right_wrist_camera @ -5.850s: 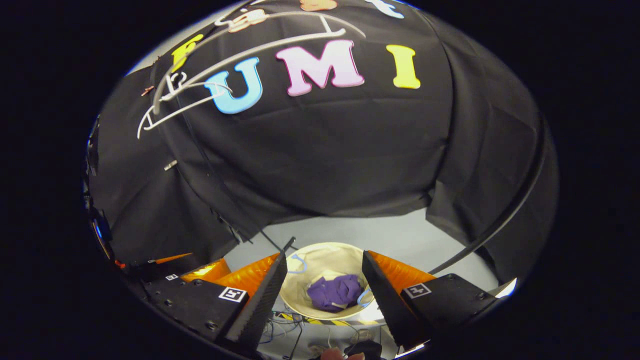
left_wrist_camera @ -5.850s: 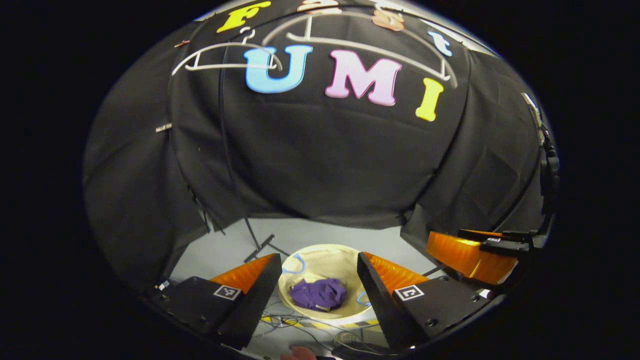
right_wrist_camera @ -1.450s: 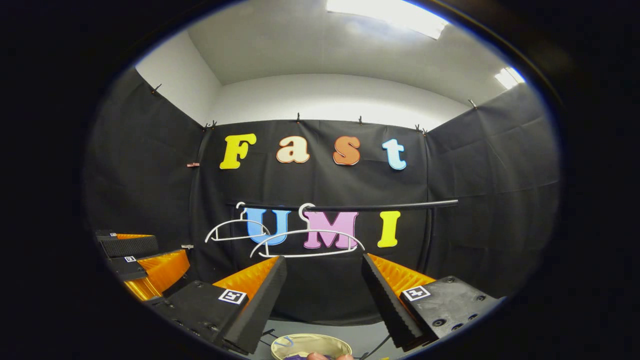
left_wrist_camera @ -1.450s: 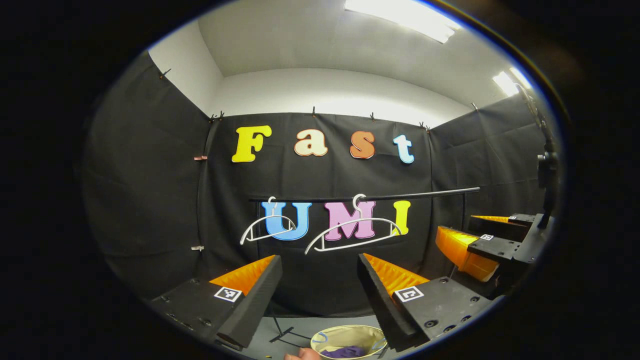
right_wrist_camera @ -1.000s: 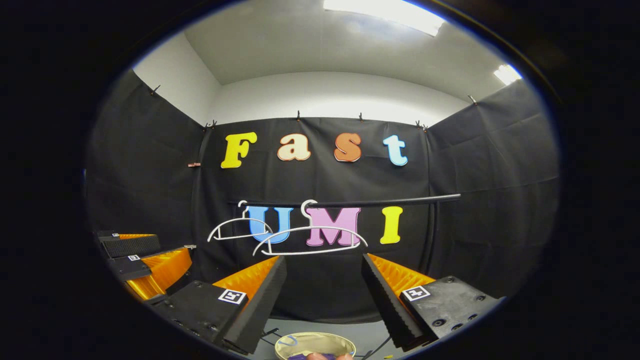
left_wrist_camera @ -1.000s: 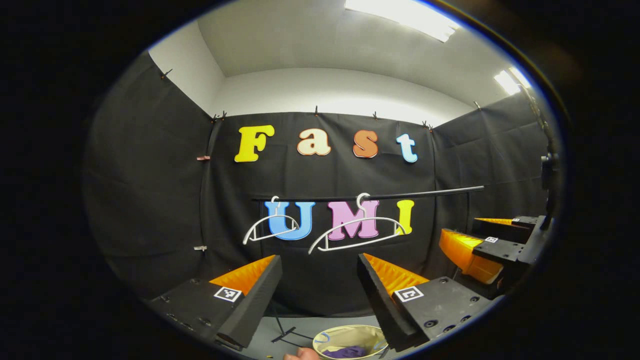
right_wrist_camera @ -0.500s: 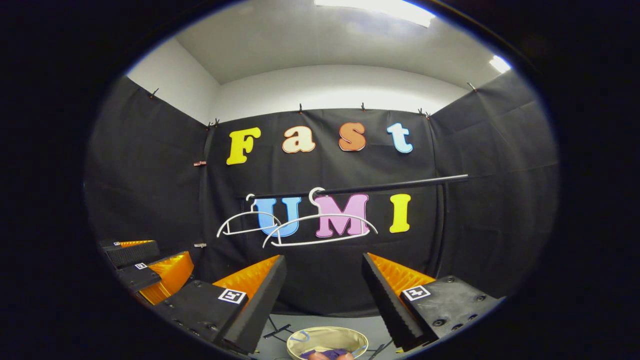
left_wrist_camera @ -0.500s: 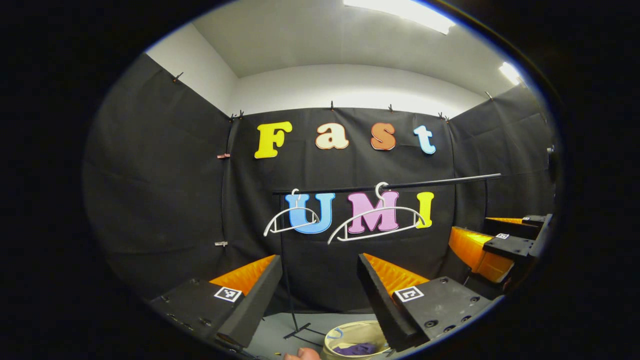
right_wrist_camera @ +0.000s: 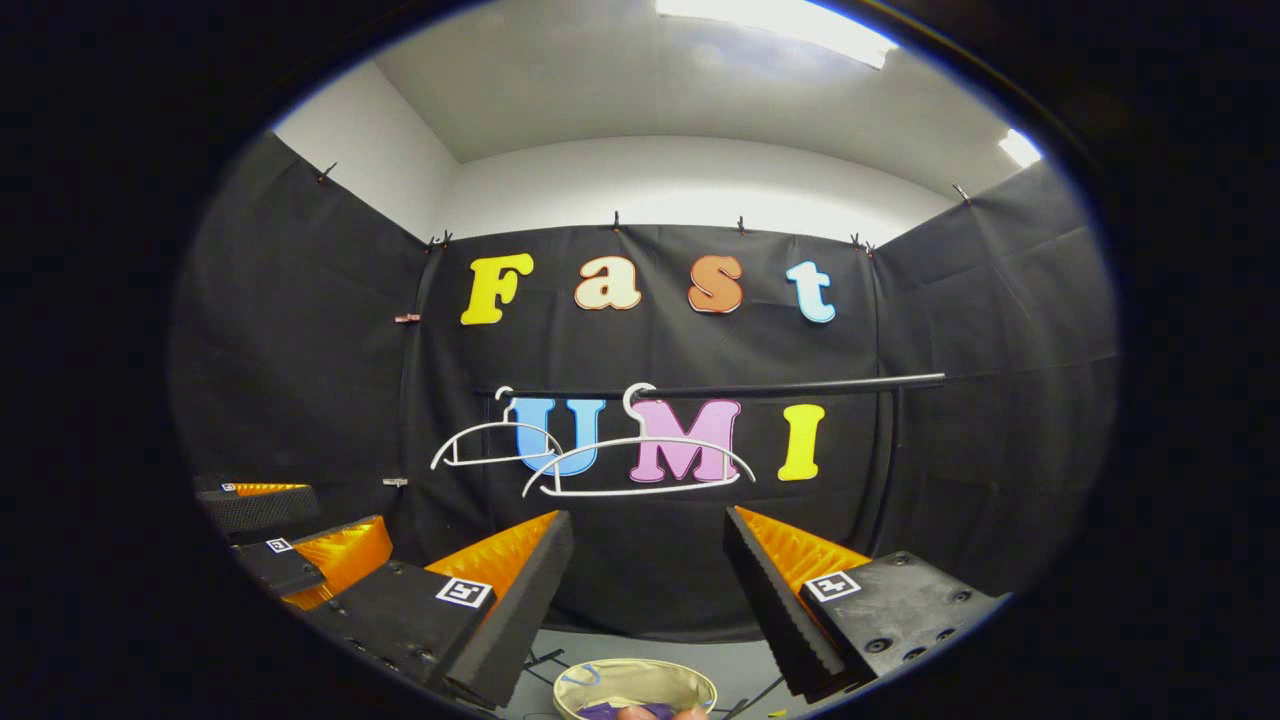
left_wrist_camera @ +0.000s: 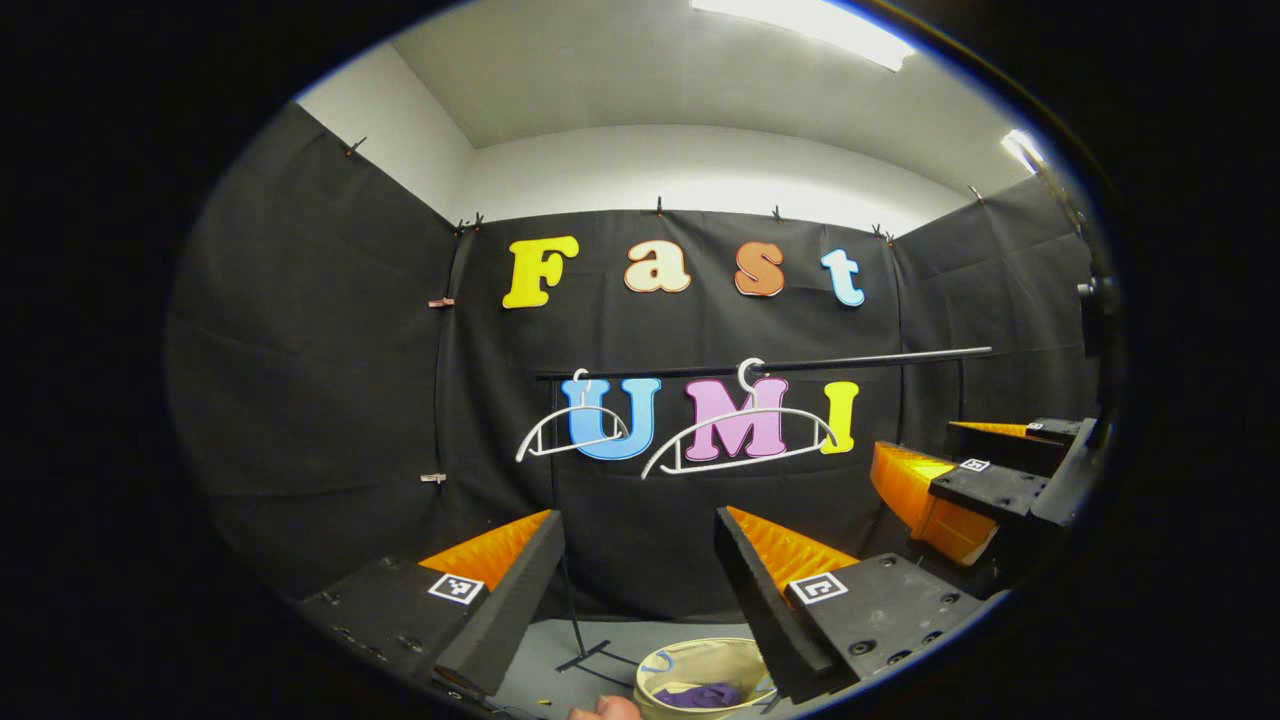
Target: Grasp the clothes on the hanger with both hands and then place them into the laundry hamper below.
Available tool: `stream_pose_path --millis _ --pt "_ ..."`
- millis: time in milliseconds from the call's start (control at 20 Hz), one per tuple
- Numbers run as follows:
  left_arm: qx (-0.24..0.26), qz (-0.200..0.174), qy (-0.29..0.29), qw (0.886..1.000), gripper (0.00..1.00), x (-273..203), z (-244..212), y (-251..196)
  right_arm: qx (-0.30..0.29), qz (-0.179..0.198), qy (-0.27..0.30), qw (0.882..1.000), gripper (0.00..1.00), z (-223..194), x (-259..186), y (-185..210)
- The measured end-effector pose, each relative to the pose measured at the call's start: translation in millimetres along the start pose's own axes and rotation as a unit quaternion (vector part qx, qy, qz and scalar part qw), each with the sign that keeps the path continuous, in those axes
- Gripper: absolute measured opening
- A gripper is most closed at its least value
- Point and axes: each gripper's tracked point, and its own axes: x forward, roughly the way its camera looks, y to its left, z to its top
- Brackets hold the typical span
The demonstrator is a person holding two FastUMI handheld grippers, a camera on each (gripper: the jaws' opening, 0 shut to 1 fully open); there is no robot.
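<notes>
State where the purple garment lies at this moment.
In the left gripper view, the purple garment lies inside the laundry hamper on the floor at the bottom edge, below the white hangers on the rail.

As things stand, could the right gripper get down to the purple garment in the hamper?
Probably yes. The right gripper is open and holds nothing, and the purple garment lies uncovered in the open-topped hamper on the floor below, with nothing visibly in between. It would have to descend well first.
</notes>
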Motion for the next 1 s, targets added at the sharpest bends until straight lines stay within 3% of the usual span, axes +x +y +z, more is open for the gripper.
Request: stream_pose_path --millis 1000 --pt "-0.011 -0.003 0.007 1.000 0.95 -2.1 -4.6 4.0 -0.002 0.000 0.004 1.000 0.98 -4.0 -2.0 3.9"
